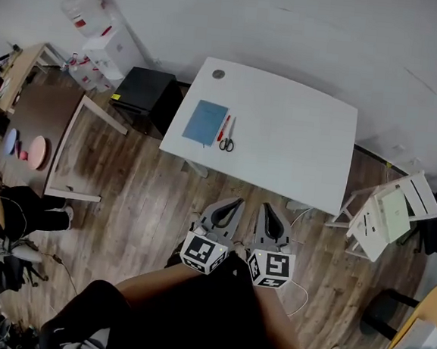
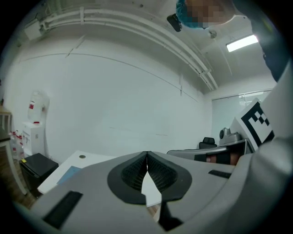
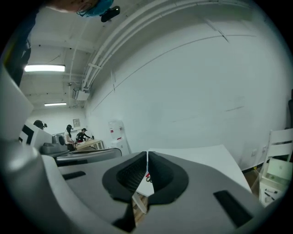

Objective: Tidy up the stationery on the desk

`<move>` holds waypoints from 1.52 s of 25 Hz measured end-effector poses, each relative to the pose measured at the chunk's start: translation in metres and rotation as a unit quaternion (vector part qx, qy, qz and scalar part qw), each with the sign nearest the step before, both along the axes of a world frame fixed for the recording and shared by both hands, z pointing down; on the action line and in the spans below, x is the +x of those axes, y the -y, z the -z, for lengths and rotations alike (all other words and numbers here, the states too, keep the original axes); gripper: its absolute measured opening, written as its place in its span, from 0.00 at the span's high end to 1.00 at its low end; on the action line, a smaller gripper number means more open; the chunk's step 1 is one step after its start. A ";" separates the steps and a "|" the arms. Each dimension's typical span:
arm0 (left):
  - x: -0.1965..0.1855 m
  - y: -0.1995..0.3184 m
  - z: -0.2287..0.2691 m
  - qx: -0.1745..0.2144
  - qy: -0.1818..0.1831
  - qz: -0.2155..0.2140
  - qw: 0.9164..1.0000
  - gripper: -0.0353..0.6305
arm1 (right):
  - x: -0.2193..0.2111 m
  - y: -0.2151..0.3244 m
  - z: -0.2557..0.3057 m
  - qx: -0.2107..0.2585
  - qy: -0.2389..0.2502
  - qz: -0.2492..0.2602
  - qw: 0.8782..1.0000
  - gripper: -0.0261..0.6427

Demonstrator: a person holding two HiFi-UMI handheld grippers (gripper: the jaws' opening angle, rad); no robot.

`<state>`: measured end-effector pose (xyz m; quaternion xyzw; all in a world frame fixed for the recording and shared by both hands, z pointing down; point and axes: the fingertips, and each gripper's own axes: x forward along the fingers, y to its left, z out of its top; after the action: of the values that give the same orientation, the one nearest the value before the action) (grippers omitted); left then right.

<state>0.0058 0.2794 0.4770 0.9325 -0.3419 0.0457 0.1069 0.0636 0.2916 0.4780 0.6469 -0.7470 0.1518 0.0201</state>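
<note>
Blue notebook (image 1: pixel 205 122), red pen (image 1: pixel 224 126), scissors (image 1: pixel 228 142) on white desk (image 1: pixel 297 139); left tool (image 1: pixel 238 202), right tool (image 1: pixel 266 207) closed, empty.

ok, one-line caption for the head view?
Shut, empty left gripper and right gripper short of a desk holding notebook, pen and scissors.

An office-like workroom: a white table (image 1: pixel 297 139) stands against a plain wall on a wood-plank floor (image 1: pixel 147 209), with a water dispenser (image 1: pixel 92 11) to its left and strip ceiling lights (image 3: pixel 45 68).
</note>
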 end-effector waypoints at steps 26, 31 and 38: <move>-0.132 -0.068 0.053 0.073 -0.026 -0.009 0.997 0.93 | -0.150 -0.076 0.058 0.056 -0.101 -0.025 0.993 0.91; -0.144 -0.076 0.049 0.069 -0.018 -0.023 0.997 0.93 | -0.163 -0.082 0.053 0.046 -0.099 -0.035 0.993 0.91; -0.158 -0.082 0.051 0.074 -0.029 -0.030 0.996 0.93 | -0.189 -0.086 0.044 0.029 -0.105 -0.028 0.994 0.91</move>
<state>-0.1517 0.3617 0.4256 0.9488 -0.3126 -0.0034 0.0457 -0.1251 0.3777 0.4341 0.6799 -0.7268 0.0620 0.0757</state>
